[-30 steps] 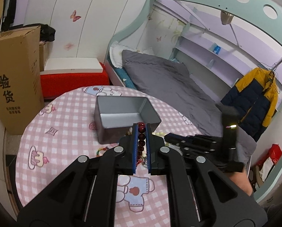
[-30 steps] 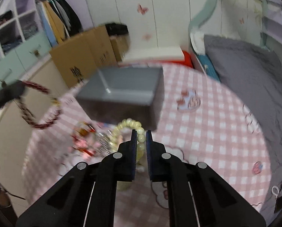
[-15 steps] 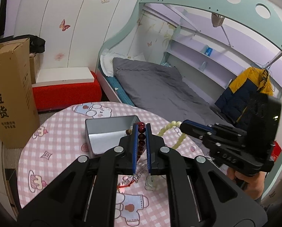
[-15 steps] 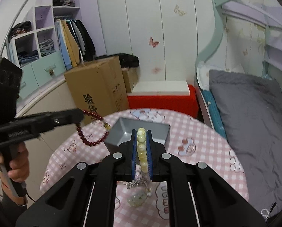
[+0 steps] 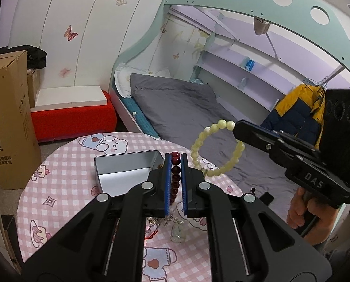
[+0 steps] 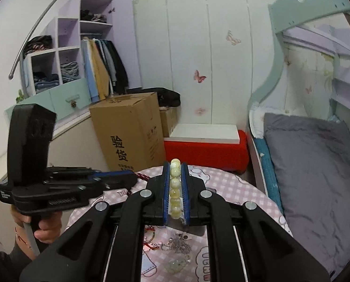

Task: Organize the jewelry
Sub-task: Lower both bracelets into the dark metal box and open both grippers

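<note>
Beaded and light, both bracelets are hanging loosely, likely on elastic; hard round beads could slip, so pinching across the strand is holding best. The right gripper (image 6: pixel 175 189) is clamping the pale yellow bracelet (image 5: pixel 216 149), its glossy loop dangling in the air right of the open grey tin (image 5: pixel 125 169). The left gripper (image 5: pixel 175 183) is squeezing the dark red bracelet (image 5: pixel 176 171) near the tin; its loop is mostly hidden. More trinkets (image 6: pixel 177 246) are lying on the pink checked tablecloth (image 5: pixel 57 188) below.
</note>
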A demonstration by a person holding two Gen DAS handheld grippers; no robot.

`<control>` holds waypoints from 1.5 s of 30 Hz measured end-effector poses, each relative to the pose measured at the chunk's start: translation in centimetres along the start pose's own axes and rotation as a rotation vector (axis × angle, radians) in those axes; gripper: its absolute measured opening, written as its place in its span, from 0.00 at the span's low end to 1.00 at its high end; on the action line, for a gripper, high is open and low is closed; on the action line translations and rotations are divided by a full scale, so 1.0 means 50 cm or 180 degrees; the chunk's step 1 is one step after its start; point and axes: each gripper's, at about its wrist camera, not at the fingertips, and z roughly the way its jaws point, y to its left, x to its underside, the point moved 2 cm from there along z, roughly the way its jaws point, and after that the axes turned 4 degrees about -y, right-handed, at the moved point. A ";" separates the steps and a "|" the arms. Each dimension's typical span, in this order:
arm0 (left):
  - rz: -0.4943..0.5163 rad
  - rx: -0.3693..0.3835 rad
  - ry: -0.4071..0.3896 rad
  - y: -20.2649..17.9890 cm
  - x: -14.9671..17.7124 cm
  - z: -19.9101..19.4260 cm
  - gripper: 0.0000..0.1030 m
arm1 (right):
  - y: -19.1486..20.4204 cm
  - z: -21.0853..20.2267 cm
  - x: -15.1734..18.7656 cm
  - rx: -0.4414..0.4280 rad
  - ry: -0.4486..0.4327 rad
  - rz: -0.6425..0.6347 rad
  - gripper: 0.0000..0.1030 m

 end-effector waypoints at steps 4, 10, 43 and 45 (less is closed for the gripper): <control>-0.0037 0.0034 -0.0008 0.005 -0.007 0.005 0.08 | 0.007 0.022 -0.005 0.0001 0.0011 -0.0040 0.07; -0.0069 0.0014 -0.0044 0.023 -0.041 0.020 0.08 | -0.007 0.050 -0.027 0.0027 -0.0033 -0.0022 0.07; -0.0280 -0.0478 0.0977 0.142 0.079 0.228 0.08 | -0.106 0.232 0.160 0.0081 0.0833 0.0562 0.19; -0.0240 -0.0508 0.0936 0.135 0.081 0.210 0.08 | -0.106 0.210 0.153 0.0094 0.0763 0.0577 0.26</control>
